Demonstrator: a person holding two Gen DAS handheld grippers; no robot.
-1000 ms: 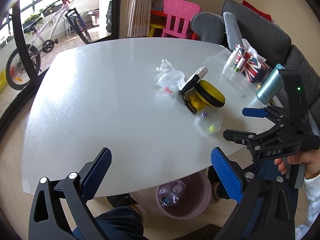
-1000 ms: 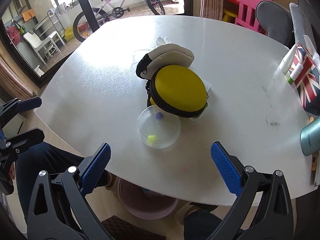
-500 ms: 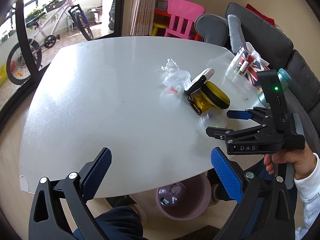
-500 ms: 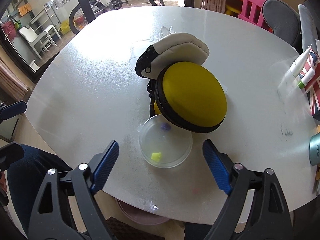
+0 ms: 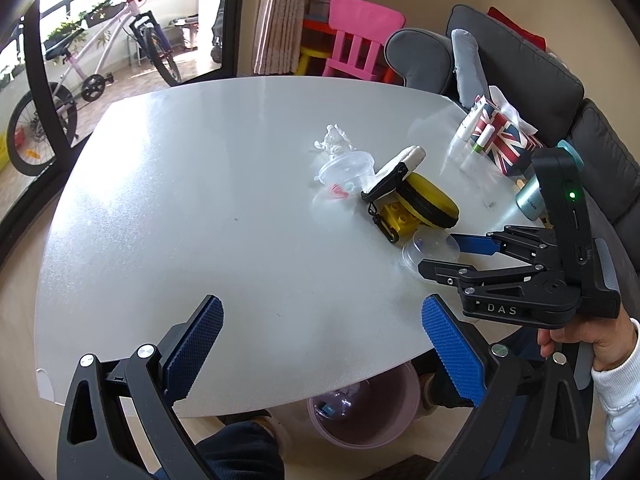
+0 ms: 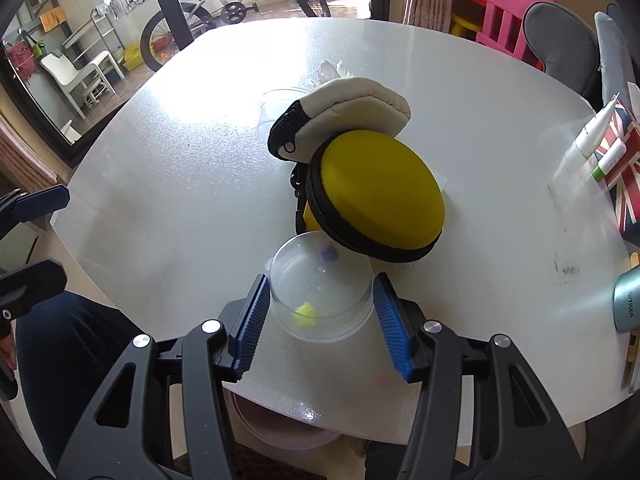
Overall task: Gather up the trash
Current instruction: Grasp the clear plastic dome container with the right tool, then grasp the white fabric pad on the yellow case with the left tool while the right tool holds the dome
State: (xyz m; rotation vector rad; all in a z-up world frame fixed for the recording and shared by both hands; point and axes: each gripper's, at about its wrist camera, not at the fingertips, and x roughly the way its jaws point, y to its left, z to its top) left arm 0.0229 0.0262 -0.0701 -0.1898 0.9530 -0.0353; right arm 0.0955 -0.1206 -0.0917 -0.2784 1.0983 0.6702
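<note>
A clear plastic cup [image 6: 322,292] with a yellow scrap inside lies on the white table [image 6: 192,168], against a yellow round pouch [image 6: 376,204]. My right gripper [image 6: 320,320] has its pads on both sides of the cup, touching or nearly touching; the cup also shows in the left wrist view [image 5: 430,250]. A second clear cup [image 5: 346,172] and a crumpled wrapper [image 5: 334,142] lie further back. My left gripper [image 5: 320,344] is open and empty at the table's near edge. A pink bin [image 5: 364,412] with trash stands on the floor below.
A white-and-black pouch [image 6: 348,114] leans on the yellow one, with a yellow toy brick [image 5: 394,214] beside it. A Union Jack box [image 5: 500,140], tubes and a teal flask [image 6: 628,300] sit at the right edge. A sofa, pink chair and bicycle surround the table.
My right gripper has moved forward to the cup and narrowed around it. My left gripper has stayed open at the near edge.
</note>
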